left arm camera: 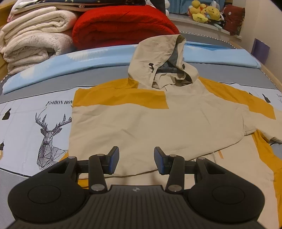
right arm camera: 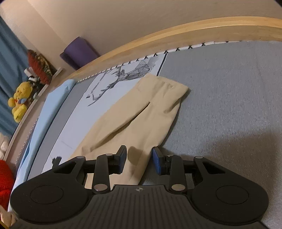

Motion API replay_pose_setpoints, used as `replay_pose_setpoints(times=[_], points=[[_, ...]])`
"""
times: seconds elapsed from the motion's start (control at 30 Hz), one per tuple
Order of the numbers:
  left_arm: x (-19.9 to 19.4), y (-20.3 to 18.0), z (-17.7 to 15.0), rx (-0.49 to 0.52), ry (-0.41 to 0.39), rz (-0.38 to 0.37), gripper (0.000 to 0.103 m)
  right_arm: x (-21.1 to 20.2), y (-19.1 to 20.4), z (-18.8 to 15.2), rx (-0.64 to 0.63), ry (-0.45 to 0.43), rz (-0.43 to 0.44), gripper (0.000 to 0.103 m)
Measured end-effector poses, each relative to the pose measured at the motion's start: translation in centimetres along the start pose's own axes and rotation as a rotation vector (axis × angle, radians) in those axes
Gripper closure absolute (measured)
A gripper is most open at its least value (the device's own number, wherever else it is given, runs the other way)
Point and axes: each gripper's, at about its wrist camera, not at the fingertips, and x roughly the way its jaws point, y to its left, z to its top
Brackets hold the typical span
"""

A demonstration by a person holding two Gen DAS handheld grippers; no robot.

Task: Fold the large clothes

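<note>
A bed with a pale wooden frame stands against a cream wall. Its grey cover carries a deer print. At the far end lie folded blankets — white and red — and a ledge holds yellow soft toys. A blue curtain hangs beside it.

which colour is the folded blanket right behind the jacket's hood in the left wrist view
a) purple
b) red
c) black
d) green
b: the folded blanket just behind the beige hood is bright red, with a cream blanket stack beside it.
</note>
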Motion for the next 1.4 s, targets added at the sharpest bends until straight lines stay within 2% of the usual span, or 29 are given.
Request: replay_pose_setpoints(times=[0.03, 0.1, 0.17, 0.3, 0.4, 0.47, 0.57, 0.63, 0.7, 0.8, 0.87, 0.9, 0.97, 1.03, 1.1, 1.17, 1.27, 1.3, 1.37, 1.4], points=[[-0.1, 0.1, 0.1, -0.004, -0.002, -0.001, 0.055, 0.0, 0.3, 0.0, -0.009, -0.007, -0.012, 0.070], [-0.2, 0.2, 0.2, -0.011, -0.005, -0.005, 0.055, -0.1, 1.0, -0.1, -0.031, -0.025, -0.034, 0.085], [-0.4, 0.5, 0.3, -0.020, -0.007, -0.009, 0.055, -0.7, 2.0, -0.1, -0.048, -0.058, -0.037, 0.092], [-1.1, 1.7, 0.6, -0.050, -0.020, -0.010, 0.055, -2.8, 5.2, 0.3, -0.082, -0.152, -0.048, 0.095], [-2.0, 3.3, 0.9, -0.089, -0.036, -0.006, 0.055, -5.5, 10.3, -0.4, -0.257, -0.250, -0.036, 0.097], [-2.7, 4.5, 1.1, -0.118, -0.048, -0.004, 0.055, -7.8, 14.5, -1.8, -0.399, -0.302, 0.015, 0.097], [-4.0, 6.5, 1.4, -0.161, -0.069, -0.004, 0.055, -12.0, 21.3, -6.1, -0.614, -0.347, 0.171, 0.098], [-4.7, 7.8, 1.5, -0.190, -0.082, -0.004, 0.055, -15.4, 25.6, -10.8, -0.738, -0.343, 0.316, 0.098], [-5.3, 8.9, 1.6, -0.216, -0.088, -0.001, 0.055, -19.1, 29.3, -16.4, -0.839, -0.301, 0.482, 0.098], [-5.7, 10.4, 1.7, -0.253, -0.092, -0.002, 0.055, -24.7, 33.2, -25.8, -0.963, -0.169, 0.739, 0.098], [-5.8, 11.0, 1.7, -0.266, -0.089, -0.004, 0.055, -27.1, 34.9, -31.0, -1.016, 0.020, 0.872, 0.095], [-5.9, 11.4, 1.7, -0.274, -0.087, -0.009, 0.055, -28.4, 35.4, -33.8, -1.058, 0.103, 0.915, 0.091], [-5.8, 12.0, 1.6, -0.297, -0.082, -0.014, 0.055, -30.9, 35.4, -37.9, -1.131, 0.156, 0.960, 0.087], [-5.8, 12.7, 1.5, -0.321, -0.078, -0.010, 0.055, -33.5, 34.9, -40.1, -1.161, 0.168, 0.983, 0.083], [-5.7, 13.1, 1.5, -0.336, -0.072, -0.012, 0.055, -35.6, 34.4, -40.2, -1.160, 0.156, 0.974, 0.083], [-5.4, 13.5, 1.4, -0.354, -0.062, -0.023, 0.055, -37.2, 33.7, -39.0, -1.143, 0.136, 0.950, 0.082], [-4.5, 13.9, 1.2, -0.398, -0.036, -0.047, 0.056, -38.1, 32.8, -35.7, -1.074, 0.108, 0.869, 0.080], [-4.0, 14.0, 1.0, -0.410, -0.024, -0.052, 0.058, -37.6, 32.6, -35.0, -1.049, 0.116, 0.854, 0.079], [-3.1, 13.9, 0.7, -0.422, -0.008, -0.063, 0.076, -37.6, 31.3, -33.5, -0.999, 0.097, 0.809, 0.078], [-2.5, 13.9, 0.5, -0.428, 0.001, -0.069, 0.080, -37.1, 30.6, -33.2, -0.981, 0.079, 0.794, 0.078]])
